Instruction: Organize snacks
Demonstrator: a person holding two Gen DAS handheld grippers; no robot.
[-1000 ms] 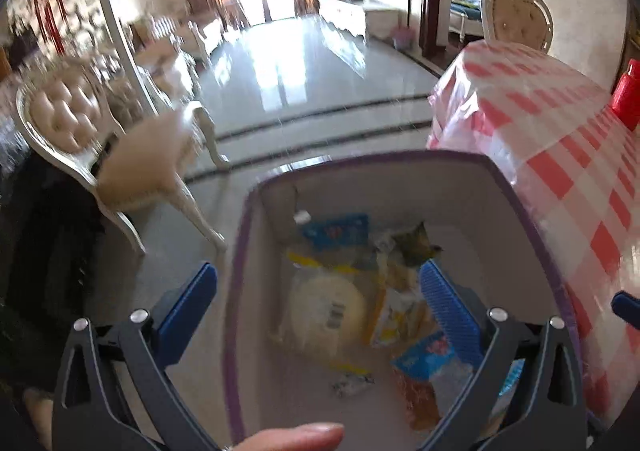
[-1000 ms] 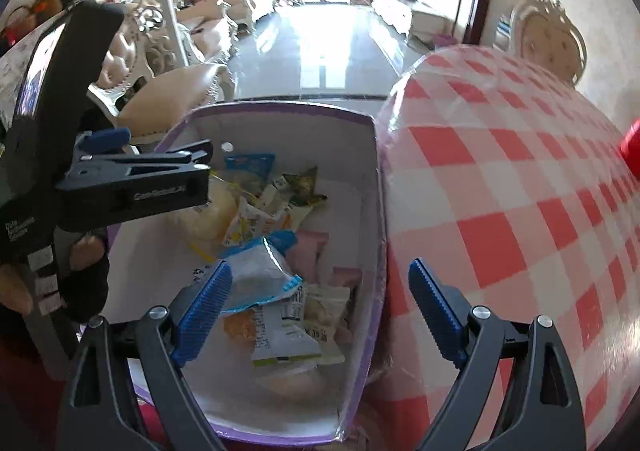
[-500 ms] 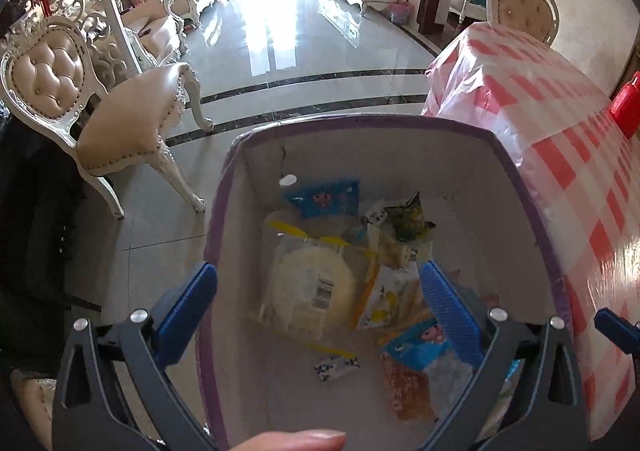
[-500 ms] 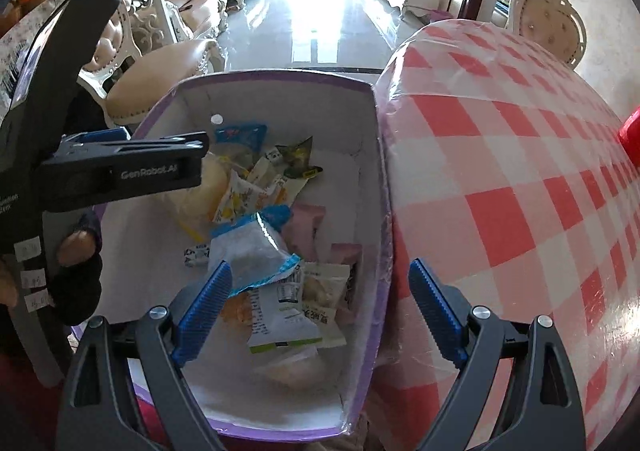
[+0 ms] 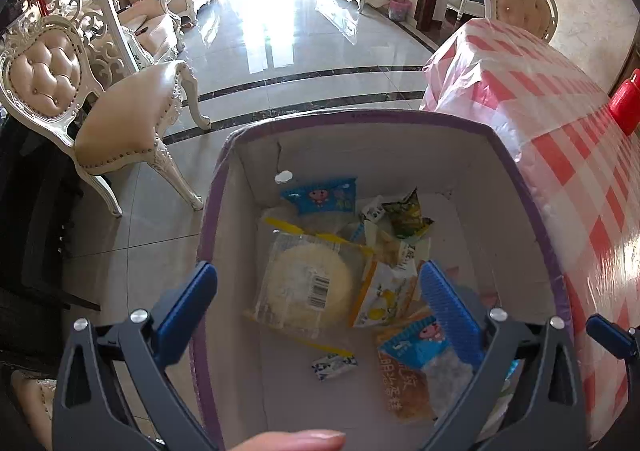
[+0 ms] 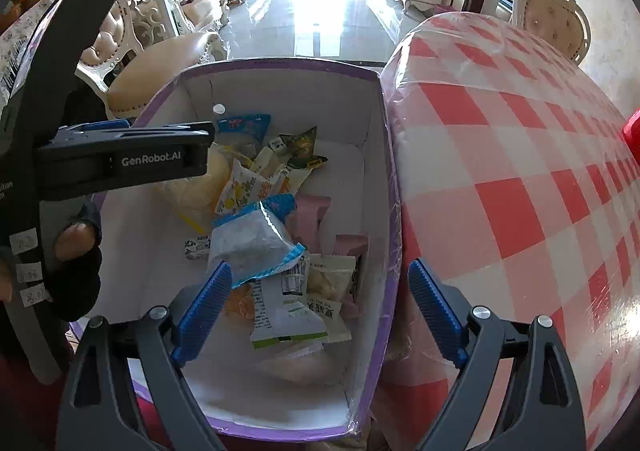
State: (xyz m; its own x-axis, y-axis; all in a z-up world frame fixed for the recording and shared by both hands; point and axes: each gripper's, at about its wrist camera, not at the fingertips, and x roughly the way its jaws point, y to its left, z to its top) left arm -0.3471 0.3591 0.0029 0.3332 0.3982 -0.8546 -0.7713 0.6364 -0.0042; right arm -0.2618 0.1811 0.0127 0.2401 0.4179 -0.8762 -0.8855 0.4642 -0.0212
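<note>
The left tongs (image 5: 316, 291) hang spread over the purple-rimmed box (image 5: 360, 119); the right tongs (image 6: 320, 291) are spread too, gripping nothing. The snacks (image 6: 276, 235) (a loose heap of packets) lie inside the box, just beside the checked table (image 6: 520, 171).

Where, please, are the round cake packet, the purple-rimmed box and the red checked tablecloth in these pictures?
round cake packet (image 5: 306, 285), left wrist view, on the pale cake.
purple-rimmed box (image 6: 276, 65), right wrist view, on its far rim.
red checked tablecloth (image 6: 508, 171), right wrist view, on a bare stretch.
</note>
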